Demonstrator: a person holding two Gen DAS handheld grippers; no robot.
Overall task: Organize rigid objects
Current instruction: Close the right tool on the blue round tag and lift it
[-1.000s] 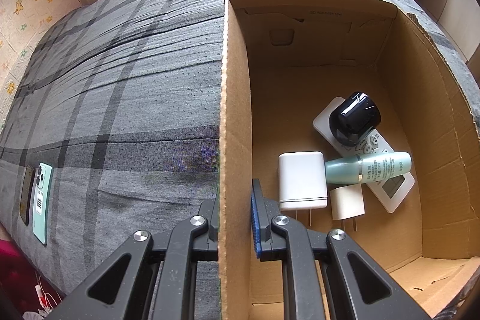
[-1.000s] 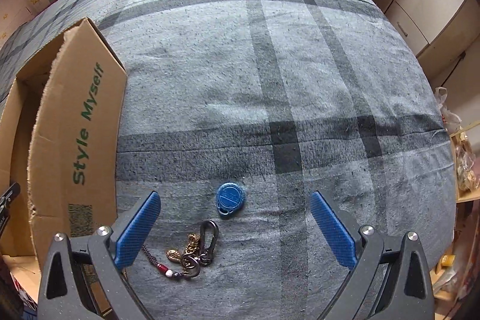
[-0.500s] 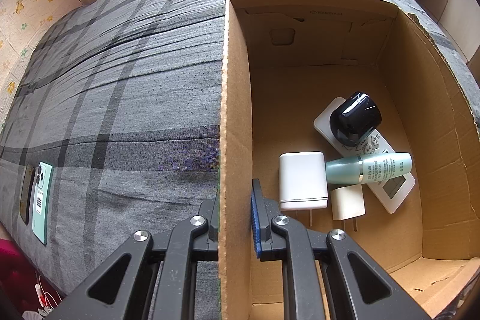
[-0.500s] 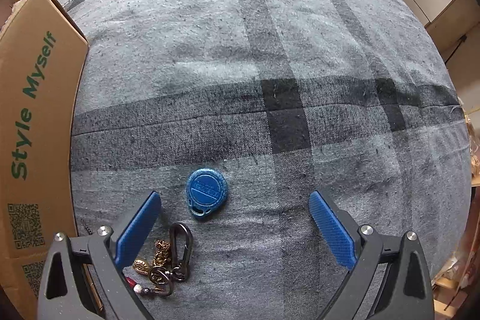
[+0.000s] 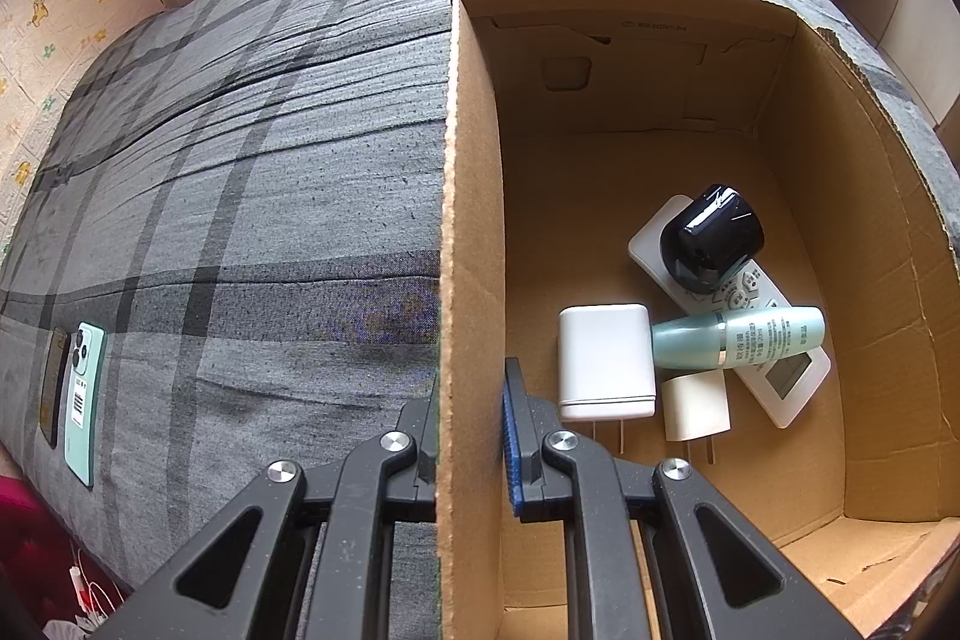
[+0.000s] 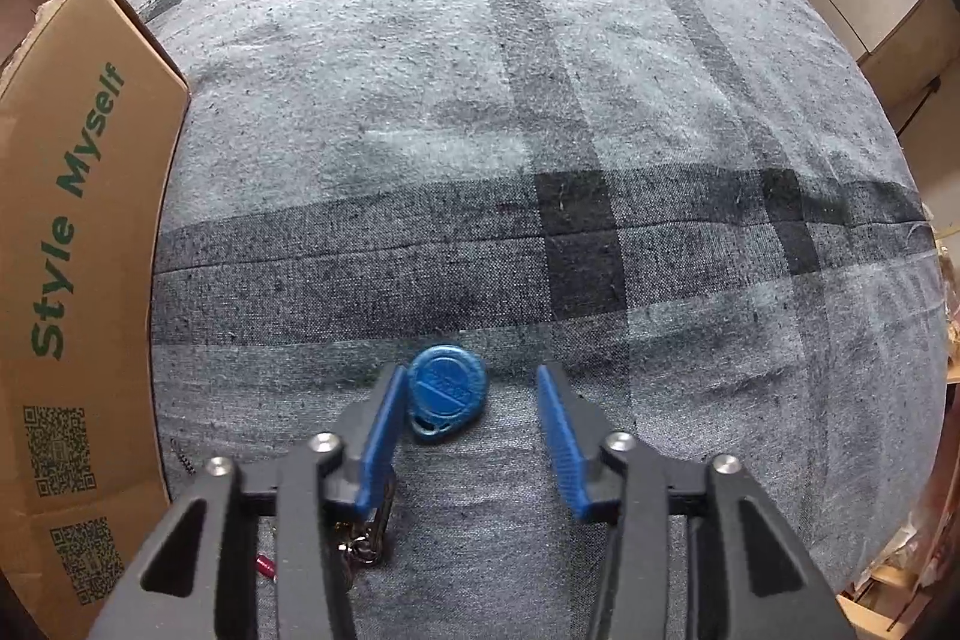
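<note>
Left gripper (image 5: 471, 430) clamped on cardboard box (image 5: 474, 232) wall. Right gripper (image 6: 468, 427) jaws apart, straddling blue key fob (image 6: 447, 391); left pad apparently touching it.

In the right wrist view, the keyring (image 6: 360, 541) at lower centre is mostly hidden behind the right gripper's (image 6: 474, 427) left finger. In the left wrist view, the carton wall (image 5: 468, 280) covers the left gripper's (image 5: 471, 436) left pad, the remote (image 5: 750, 316) lies half-covered under other items, and the bottle's (image 5: 738, 337) print is too small to read
</note>
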